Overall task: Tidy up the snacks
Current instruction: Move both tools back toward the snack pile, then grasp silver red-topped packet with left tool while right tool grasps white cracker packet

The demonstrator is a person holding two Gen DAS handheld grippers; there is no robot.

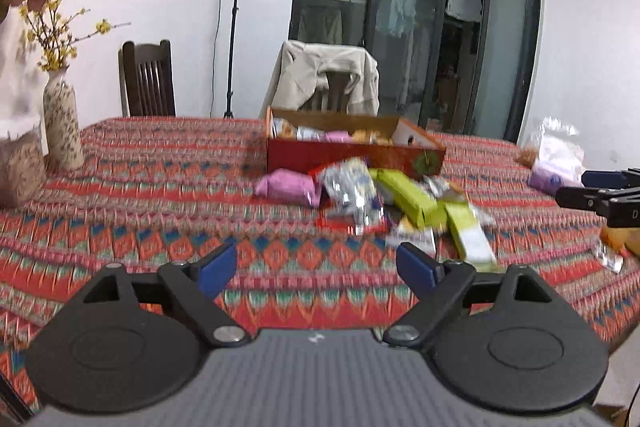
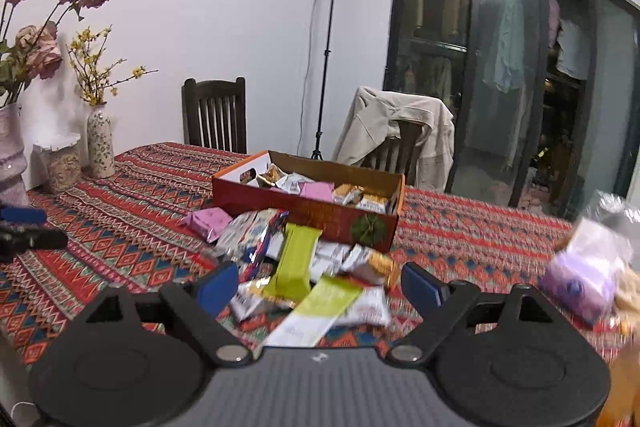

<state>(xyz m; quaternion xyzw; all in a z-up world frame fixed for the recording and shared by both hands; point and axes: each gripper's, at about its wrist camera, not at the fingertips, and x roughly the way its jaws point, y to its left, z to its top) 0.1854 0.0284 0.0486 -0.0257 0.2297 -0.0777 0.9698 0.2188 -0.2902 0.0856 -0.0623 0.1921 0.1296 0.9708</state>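
Observation:
A red cardboard box [image 1: 352, 153] [image 2: 316, 215] stands on the patterned tablecloth, with several snack packets inside. A loose pile of snacks lies in front of it: a pink packet [image 1: 286, 187] [image 2: 210, 221], silver packets [image 1: 352, 187], green bars [image 1: 412, 197] [image 2: 296, 259]. My left gripper [image 1: 318, 267] is open and empty, above the cloth short of the pile. My right gripper [image 2: 318, 285] is open and empty, just above the near edge of the pile. The right gripper also shows at the right edge of the left wrist view [image 1: 600, 193].
Two vases with flowers [image 1: 62, 119] [image 2: 100, 143] stand at the table's left edge. A clear bag with a purple packet [image 1: 554, 159] [image 2: 588, 275] lies at the right. Two chairs [image 1: 148, 79] [image 2: 400, 143], one draped with a jacket, and a light stand [image 2: 326, 67] are behind the table.

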